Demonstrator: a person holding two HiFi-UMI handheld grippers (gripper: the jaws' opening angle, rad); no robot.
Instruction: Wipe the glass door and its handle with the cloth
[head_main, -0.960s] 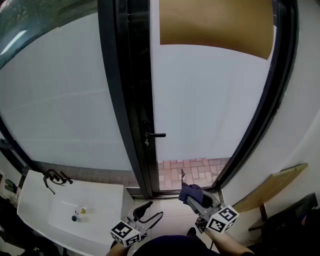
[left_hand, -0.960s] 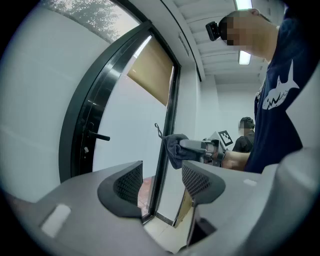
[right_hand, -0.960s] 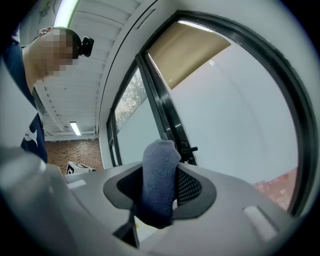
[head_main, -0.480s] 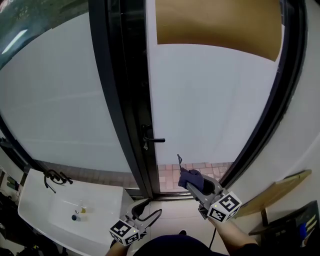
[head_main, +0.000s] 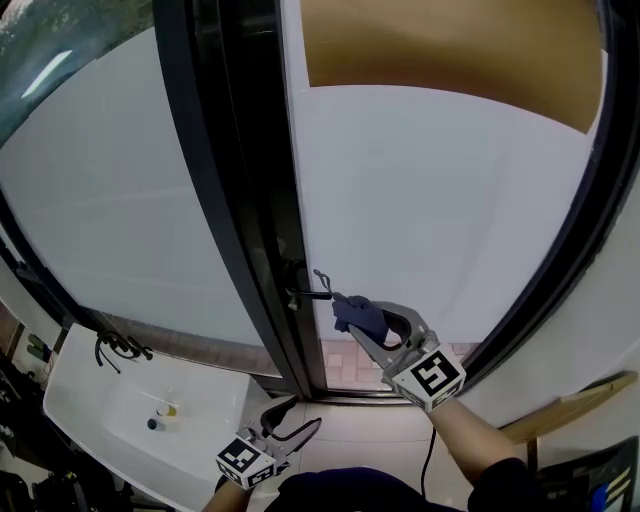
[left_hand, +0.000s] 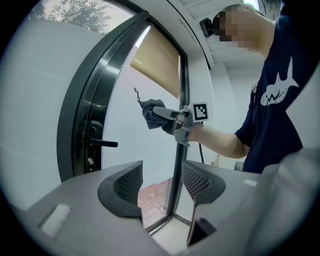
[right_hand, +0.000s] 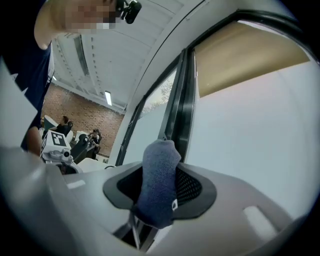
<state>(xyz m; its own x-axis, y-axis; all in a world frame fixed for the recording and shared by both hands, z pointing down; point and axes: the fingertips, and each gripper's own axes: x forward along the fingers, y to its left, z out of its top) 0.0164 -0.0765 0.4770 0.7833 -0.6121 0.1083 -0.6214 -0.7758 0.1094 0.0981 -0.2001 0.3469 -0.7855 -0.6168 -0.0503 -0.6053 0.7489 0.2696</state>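
One worry: the right gripper (head_main: 350, 312) pinches the cloth (head_main: 362, 318) just beside the handle (head_main: 311, 294) of the glass door (head_main: 440, 200), so its hard jaws could knock the handle or glass, while the left gripper (head_main: 297, 419) hangs open, empty, well below the handle.

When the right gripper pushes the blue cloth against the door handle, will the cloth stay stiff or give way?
Probably it gives way: the blue cloth sits bunched and folded over between the shut jaws of the right gripper, so it looks soft. Its knit-like texture suggests it would rather grip than slide on the thin door handle.
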